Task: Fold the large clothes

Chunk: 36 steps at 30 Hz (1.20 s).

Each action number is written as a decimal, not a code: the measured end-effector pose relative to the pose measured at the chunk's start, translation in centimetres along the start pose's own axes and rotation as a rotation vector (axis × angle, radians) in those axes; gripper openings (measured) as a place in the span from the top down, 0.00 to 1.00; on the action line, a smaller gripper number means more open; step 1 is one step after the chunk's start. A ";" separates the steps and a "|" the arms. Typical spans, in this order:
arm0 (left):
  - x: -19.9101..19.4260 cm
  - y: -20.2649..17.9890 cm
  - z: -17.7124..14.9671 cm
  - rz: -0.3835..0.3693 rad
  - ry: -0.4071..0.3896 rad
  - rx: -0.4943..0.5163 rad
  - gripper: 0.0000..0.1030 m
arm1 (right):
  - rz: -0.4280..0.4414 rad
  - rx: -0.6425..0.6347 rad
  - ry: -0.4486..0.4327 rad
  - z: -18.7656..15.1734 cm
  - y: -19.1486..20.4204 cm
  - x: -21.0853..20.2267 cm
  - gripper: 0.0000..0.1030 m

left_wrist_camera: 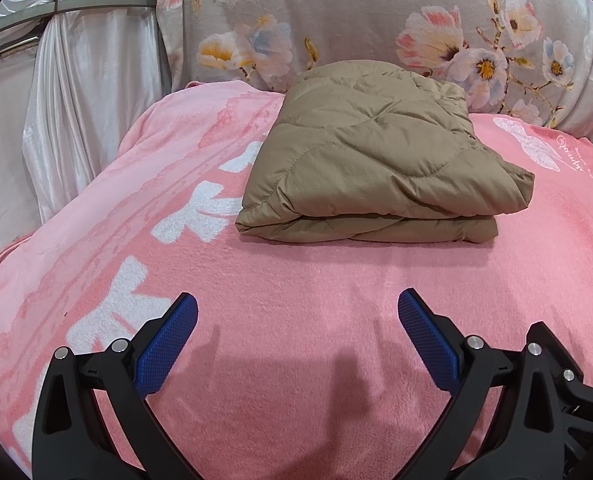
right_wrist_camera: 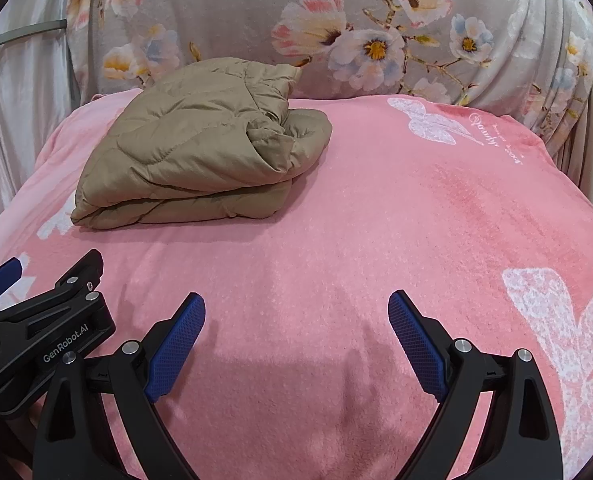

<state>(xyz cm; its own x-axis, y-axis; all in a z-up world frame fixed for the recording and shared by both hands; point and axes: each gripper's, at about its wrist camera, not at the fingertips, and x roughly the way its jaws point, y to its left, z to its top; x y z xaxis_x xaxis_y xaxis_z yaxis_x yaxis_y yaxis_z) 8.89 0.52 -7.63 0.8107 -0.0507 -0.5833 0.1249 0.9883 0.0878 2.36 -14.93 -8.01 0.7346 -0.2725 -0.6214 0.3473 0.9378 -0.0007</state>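
A pink fleece blanket with white butterfly and flower prints (left_wrist_camera: 304,280) covers the whole flat surface in both views. Near its far right corner, a white butterfly print with a line of small cursive lettering (right_wrist_camera: 432,124) shows, the words too small to read. Behind the pink blanket rises a grey plush cloth printed with pink, white and blue flowers (left_wrist_camera: 356,12), draped in soft folds at its right side. To the left hangs a shiny white satin curtain (left_wrist_camera: 88,92), gathered in folds, with a thin grey band (left_wrist_camera: 96,3) running across it.
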 end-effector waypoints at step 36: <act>-0.1 0.1 0.0 -0.017 0.003 -0.020 0.10 | -0.011 -0.022 -0.012 0.2 0.4 -0.1 0.12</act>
<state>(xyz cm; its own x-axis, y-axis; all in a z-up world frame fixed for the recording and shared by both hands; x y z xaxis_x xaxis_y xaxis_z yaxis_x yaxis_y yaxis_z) 8.80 0.57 -7.55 0.8066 -0.0668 -0.5873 0.1271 0.9900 0.0620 2.55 -14.56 -7.78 0.7378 -0.2852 -0.6119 0.3424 0.9392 -0.0248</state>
